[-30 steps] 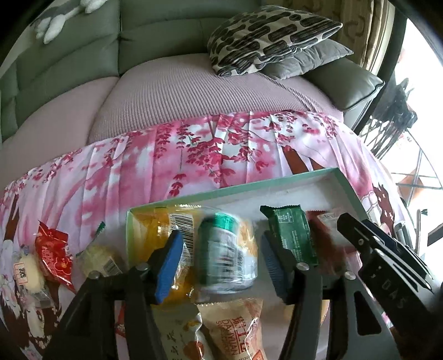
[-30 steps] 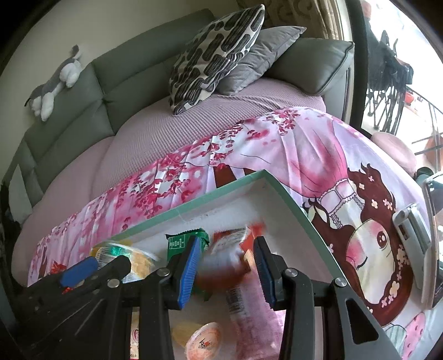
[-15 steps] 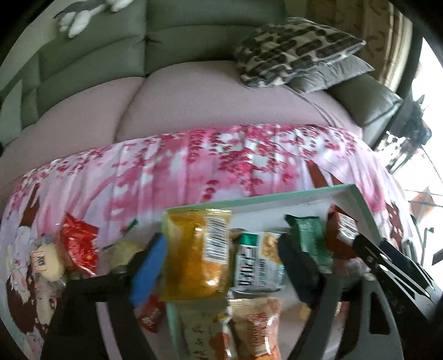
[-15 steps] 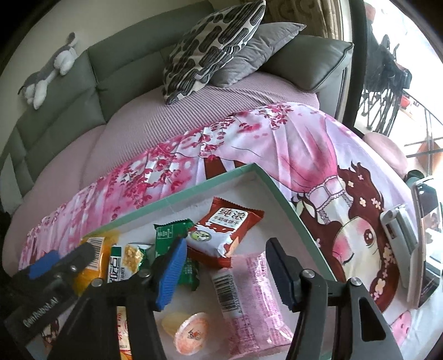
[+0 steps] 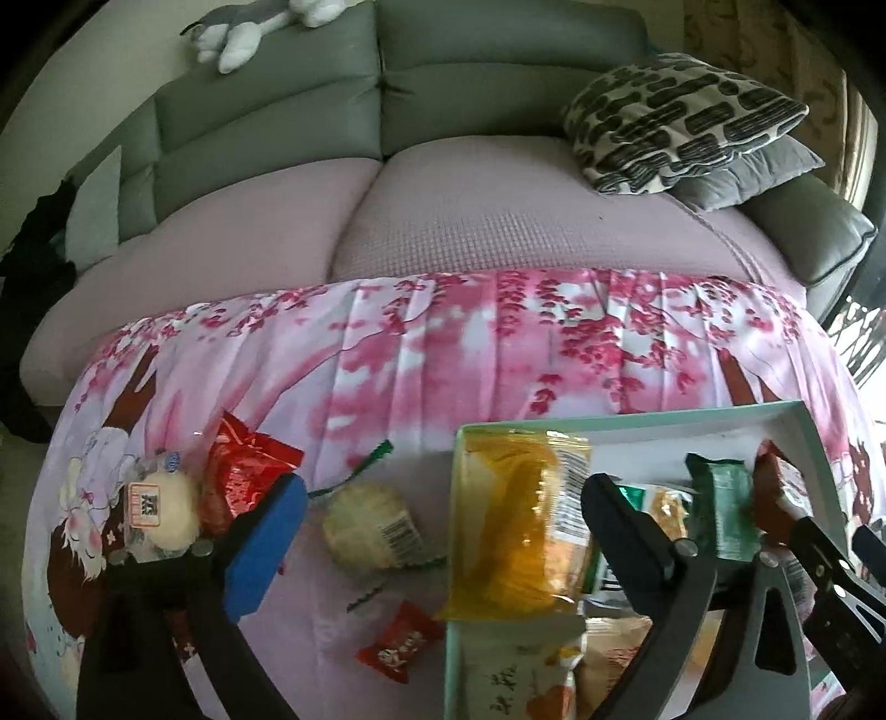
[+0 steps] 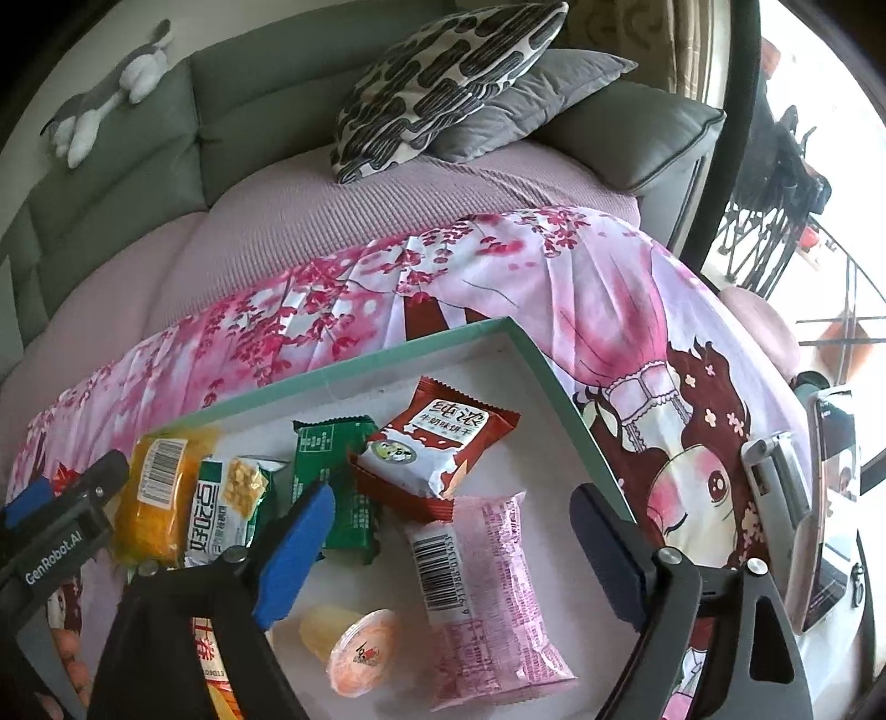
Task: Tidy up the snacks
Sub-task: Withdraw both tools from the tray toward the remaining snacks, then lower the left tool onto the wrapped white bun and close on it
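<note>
A teal-rimmed white tray (image 6: 454, 338) (image 5: 626, 423) holds several snacks: a yellow packet (image 6: 152, 493) (image 5: 520, 526), a green-and-white packet (image 6: 227, 512), a dark green packet (image 6: 335, 476) (image 5: 722, 509), a red-and-white packet (image 6: 437, 443), a pink packet (image 6: 487, 598) and a jelly cup (image 6: 362, 651). My right gripper (image 6: 451, 559) is open and empty above the tray's near part. My left gripper (image 5: 443, 545) is open and empty over the tray's left edge. Loose on the cloth lie a round pastry (image 5: 368, 526), a red bag (image 5: 243, 476), a white bun (image 5: 160, 512) and a red candy (image 5: 398, 642).
The tray lies on a pink blossom-print cloth (image 5: 443, 354) in front of a grey-green sofa (image 5: 387, 166) with patterned pillows (image 6: 437, 83) and a plush toy (image 5: 260, 27). A phone (image 6: 830, 498) and a clip-like device (image 6: 775, 487) lie at the right.
Both grippers opened and let go of their snacks into the tray: the left released the green-and-white packet, the right the red-and-white packet. Both pulled back; the left view swung left.
</note>
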A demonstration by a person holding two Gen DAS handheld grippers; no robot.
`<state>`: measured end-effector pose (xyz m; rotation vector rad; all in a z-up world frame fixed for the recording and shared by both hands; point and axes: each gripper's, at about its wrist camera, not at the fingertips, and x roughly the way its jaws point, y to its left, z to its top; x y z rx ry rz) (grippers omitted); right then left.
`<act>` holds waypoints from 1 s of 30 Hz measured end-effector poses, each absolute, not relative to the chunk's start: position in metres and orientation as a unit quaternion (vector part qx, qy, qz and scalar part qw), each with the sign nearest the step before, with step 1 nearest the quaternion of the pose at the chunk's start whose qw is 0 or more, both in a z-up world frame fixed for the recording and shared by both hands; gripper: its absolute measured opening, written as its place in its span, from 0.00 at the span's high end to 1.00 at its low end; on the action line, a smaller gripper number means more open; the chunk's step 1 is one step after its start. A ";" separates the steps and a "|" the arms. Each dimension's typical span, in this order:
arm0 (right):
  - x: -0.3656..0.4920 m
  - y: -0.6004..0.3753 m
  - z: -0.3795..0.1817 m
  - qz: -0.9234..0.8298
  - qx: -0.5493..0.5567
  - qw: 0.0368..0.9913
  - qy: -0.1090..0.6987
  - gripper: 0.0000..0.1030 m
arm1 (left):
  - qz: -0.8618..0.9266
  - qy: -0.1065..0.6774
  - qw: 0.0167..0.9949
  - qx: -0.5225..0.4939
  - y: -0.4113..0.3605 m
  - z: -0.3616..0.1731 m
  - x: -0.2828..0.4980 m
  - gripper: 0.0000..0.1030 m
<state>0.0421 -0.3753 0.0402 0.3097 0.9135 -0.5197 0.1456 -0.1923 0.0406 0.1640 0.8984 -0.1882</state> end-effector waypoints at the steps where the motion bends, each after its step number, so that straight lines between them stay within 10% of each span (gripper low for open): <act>1: 0.043 -0.374 0.040 -0.246 0.146 0.854 0.435 0.12 | -0.088 0.432 0.894 0.082 -0.192 0.040 0.145 0.03; 5: 0.045 -0.372 0.038 -0.251 0.140 0.850 0.442 0.00 | -0.084 0.434 0.893 0.081 -0.187 0.038 0.147 0.03; 30: 0.044 -0.358 0.050 -0.259 0.105 0.859 0.429 0.00 | -0.079 0.393 0.913 0.068 -0.149 0.045 0.147 0.03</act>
